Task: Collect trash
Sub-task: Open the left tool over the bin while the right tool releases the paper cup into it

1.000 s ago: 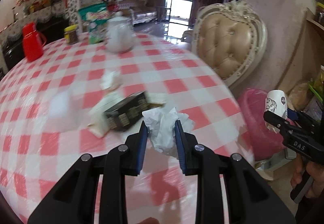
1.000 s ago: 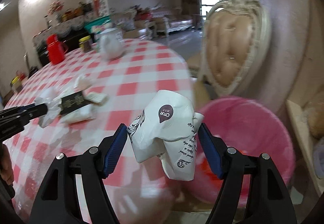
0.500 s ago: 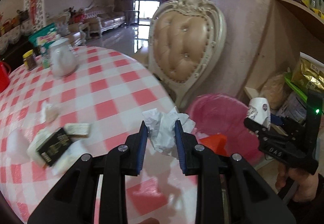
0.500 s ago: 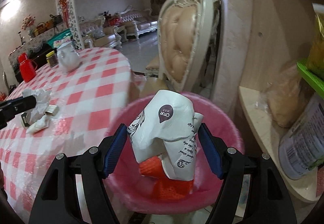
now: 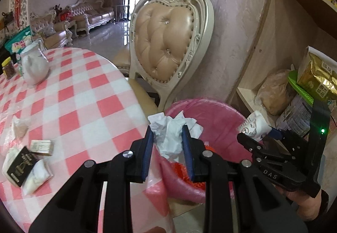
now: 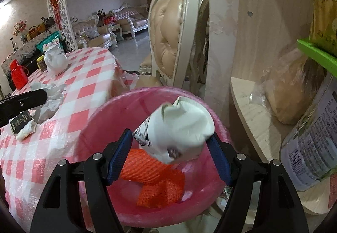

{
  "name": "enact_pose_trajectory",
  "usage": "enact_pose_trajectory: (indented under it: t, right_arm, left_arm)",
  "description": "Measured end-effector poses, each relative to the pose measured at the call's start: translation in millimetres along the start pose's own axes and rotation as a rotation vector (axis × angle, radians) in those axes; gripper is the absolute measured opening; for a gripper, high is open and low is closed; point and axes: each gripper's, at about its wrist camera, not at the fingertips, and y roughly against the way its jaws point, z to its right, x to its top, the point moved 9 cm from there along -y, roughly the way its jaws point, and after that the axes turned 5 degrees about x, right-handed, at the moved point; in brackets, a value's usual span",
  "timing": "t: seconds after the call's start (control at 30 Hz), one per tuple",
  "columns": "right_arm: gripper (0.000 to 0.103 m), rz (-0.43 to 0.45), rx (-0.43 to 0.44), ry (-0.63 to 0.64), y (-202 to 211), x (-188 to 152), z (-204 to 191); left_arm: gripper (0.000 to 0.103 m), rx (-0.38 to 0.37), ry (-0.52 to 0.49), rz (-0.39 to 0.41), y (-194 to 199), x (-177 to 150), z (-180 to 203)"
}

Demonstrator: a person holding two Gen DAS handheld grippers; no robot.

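My left gripper [image 5: 167, 129] is shut on a crumpled white tissue [image 5: 168, 138], held above the table's edge at the near rim of the pink bin [image 5: 214, 115]. My right gripper [image 6: 170, 134] is shut on a crushed white paper cup [image 6: 181, 125], which sits tilted at the fingertips over the pink bin [image 6: 147, 94]. An orange foam net [image 6: 155, 172] lies inside the bin. In the left wrist view the right gripper [image 5: 259, 134] and its paper cup [image 5: 253, 125] hang over the bin's far right side. A black packet [image 5: 20, 166], a small box [image 5: 41, 147] and white sachets lie on the checked tablecloth [image 5: 84, 106].
A padded cream chair [image 5: 166, 43] stands just behind the bin. A wooden shelf [image 6: 252, 111] with bagged food and a jar [image 6: 311, 148] crowds the right side. A white teapot [image 5: 34, 66] and a red flask [image 6: 18, 75] stand far back on the table.
Both grippers swung right, from over the table to the pink bin, each keeping its load. The paper cup has tipped over between the right fingers.
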Motion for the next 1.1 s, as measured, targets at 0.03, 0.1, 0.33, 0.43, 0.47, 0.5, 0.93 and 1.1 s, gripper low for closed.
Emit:
enact_pose_trajectory:
  t: [0.03,0.1,0.33,0.43,0.47,0.5,0.93,1.1]
  right_arm:
    - [0.069,-0.002,-0.001,-0.001,-1,0,1]
    - [0.069,-0.007,-0.002,-0.004,-5,-1,4]
    - [0.072,-0.013,-0.007,-0.003,-9,0,7]
    - [0.074,-0.013,-0.013,-0.003,-9,1,9]
    - [0.074,-0.013,-0.013,-0.004,-9,1,9]
    - [0.074,-0.013,-0.013,-0.004,-9,1,9]
    - [0.079,-0.008,-0.004,-0.004,-6,0,3]
    - [0.082,0.000,0.012,0.005,-2,1,-5]
  left_arm:
    - [0.027,-0.005,-0.001,-0.006,-4,0,3]
    - [0.027,-0.015,0.000,-0.014,-10,1,6]
    - [0.036,-0.050,-0.002,-0.035,-25,4,17]
    - [0.049,-0.064,0.007,-0.037,-27,5,18]
    - [0.049,-0.065,0.007,-0.037,-28,5,18]
    - [0.049,-0.064,0.005,-0.037,-28,5,18]
    - [0.050,-0.050,0.028,-0.032,-23,1,3]
    - [0.051,-0.029,0.049,-0.025,-16,-3,-12]
